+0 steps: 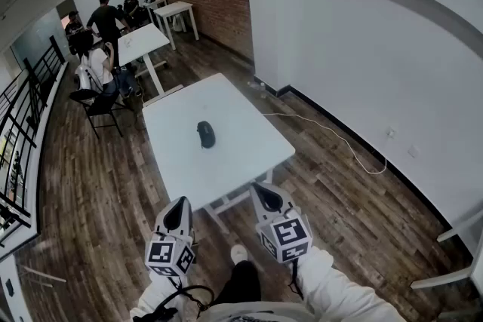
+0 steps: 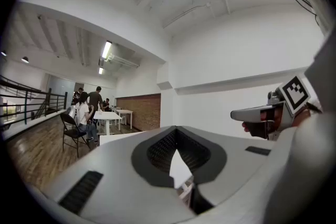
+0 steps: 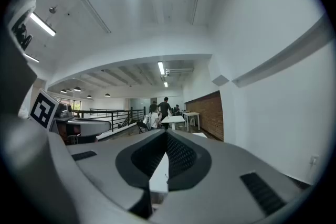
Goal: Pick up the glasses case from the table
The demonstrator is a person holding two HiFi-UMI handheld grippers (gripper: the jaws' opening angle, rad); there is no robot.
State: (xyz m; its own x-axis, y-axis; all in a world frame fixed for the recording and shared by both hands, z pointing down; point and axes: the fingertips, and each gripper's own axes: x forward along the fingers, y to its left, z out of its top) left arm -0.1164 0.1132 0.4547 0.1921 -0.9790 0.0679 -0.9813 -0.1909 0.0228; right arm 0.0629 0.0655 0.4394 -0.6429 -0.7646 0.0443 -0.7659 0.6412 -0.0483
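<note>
We held left tool [image 1: 179, 203] and right tool [image 1: 264, 191] level, side by side, both empty w/ jaws pressed together. Glasses case [image 1: 206, 133] lay mid-counter [image 1: 245, 133], well ahead of both tools, untouched.

Glasses case [image 1: 206, 134] detail too small

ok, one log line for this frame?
phase: pre-reach | glasses case: on table, untouched | left gripper: shut, empty | right gripper: shut, empty
</note>
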